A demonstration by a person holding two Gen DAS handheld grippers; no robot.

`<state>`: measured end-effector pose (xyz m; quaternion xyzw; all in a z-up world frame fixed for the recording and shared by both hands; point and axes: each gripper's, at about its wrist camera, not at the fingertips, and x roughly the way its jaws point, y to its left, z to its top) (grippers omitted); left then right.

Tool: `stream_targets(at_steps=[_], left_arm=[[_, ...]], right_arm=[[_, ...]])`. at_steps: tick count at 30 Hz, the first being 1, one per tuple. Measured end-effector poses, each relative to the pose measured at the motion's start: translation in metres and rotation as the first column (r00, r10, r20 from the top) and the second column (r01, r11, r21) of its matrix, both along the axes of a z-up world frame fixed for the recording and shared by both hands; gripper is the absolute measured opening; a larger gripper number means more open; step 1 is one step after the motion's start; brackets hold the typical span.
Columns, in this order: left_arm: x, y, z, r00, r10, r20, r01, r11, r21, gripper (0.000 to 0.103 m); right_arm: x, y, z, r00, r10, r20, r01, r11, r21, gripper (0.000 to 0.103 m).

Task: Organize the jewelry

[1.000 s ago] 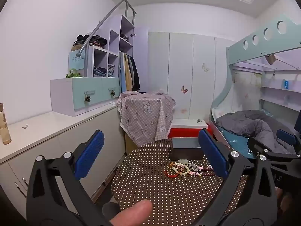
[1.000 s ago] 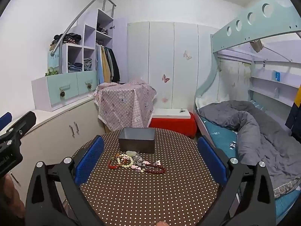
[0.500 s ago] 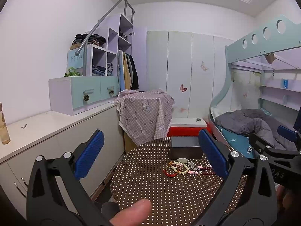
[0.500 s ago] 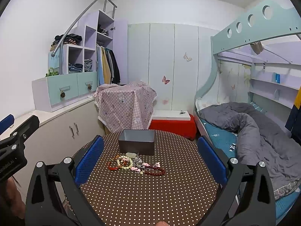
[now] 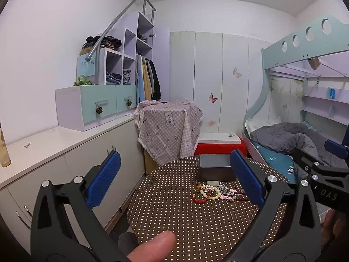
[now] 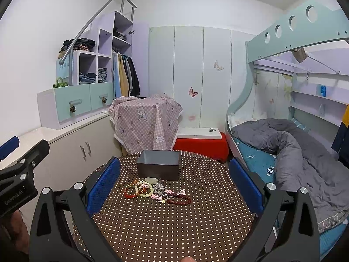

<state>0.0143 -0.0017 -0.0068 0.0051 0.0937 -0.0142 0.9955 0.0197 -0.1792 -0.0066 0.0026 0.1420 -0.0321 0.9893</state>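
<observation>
Round table, brown cloth with white dots, fills the lower middle of both views. Against a second ago, the left wrist view has swung a little leftward: table and jewelry sit slightly farther right in frame, more of the white counter shows. Right wrist view nearly unchanged.

Left gripper: blue pads set wide, nothing between them, held above the near table edge. Right gripper: likewise spread wide and empty, framing the jewelry from above the near side.

Grey box, open-topped, rectangular, long axis running left-right across the table, at the far side. Its inside is not visible from the left view, where the right blue pad cuts off its right end.

Jewelry pile lies on the cloth just in front of the box, strung out left to right: red bracelet at the left end, pale bead bracelet overlapping it, dark red bead strand at the right. Middle pieces tangled, hard to tell apart.

A thumb intrudes at the bottom edge of the left view.
</observation>
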Motion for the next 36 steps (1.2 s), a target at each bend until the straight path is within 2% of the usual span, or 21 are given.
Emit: stream_targets(at_steps=[6,10,13,17,22,30,32,33,36], left_arm=[[0.029,0.000,-0.014,0.999,0.018,-0.051,-0.017,1.000,0.017,0.098],[0.063,0.002,-0.036,0.991,0.041,-0.127,-0.036,0.999,0.041,0.098],[0.099,0.001,-0.061,0.976,0.049,-0.211,-0.035,0.997,0.069,0.098],[0.145,-0.003,-0.101,0.940,0.037,-0.338,-0.005,0.995,0.097,0.098],[0.192,-0.018,-0.140,0.897,0.018,-0.442,0.053,0.987,0.149,0.098],[0.251,-0.039,-0.181,0.820,0.015,-0.573,0.122,0.972,0.200,0.098],[0.259,-0.042,-0.189,0.789,-0.009,-0.614,0.156,0.970,0.187,0.097],[0.262,-0.044,-0.191,0.781,-0.034,-0.624,0.177,0.970,0.169,0.095],[0.262,-0.044,-0.190,0.764,-0.112,-0.636,0.234,0.966,0.111,0.072]], right_arm=[[0.018,-0.008,-0.007,1.000,0.001,-0.018,-0.001,1.000,0.003,0.096],[0.035,-0.012,-0.020,0.999,0.007,-0.046,-0.007,1.000,-0.001,0.096],[0.054,-0.016,-0.040,0.995,0.017,-0.094,-0.017,1.000,-0.004,0.096],[0.080,-0.025,-0.073,0.982,0.014,-0.186,-0.013,1.000,0.003,0.096],[0.111,-0.042,-0.115,0.951,0.005,-0.309,0.004,1.000,0.030,0.096],[0.136,-0.057,-0.146,0.911,0.009,-0.413,0.008,0.999,0.041,0.096],[0.144,-0.065,-0.152,0.899,0.011,-0.438,0.015,0.998,0.056,0.096],[0.149,-0.069,-0.154,0.896,0.013,-0.443,0.017,0.998,0.063,0.096],[0.162,-0.081,-0.159,0.883,0.017,-0.470,0.022,0.997,0.079,0.096]])
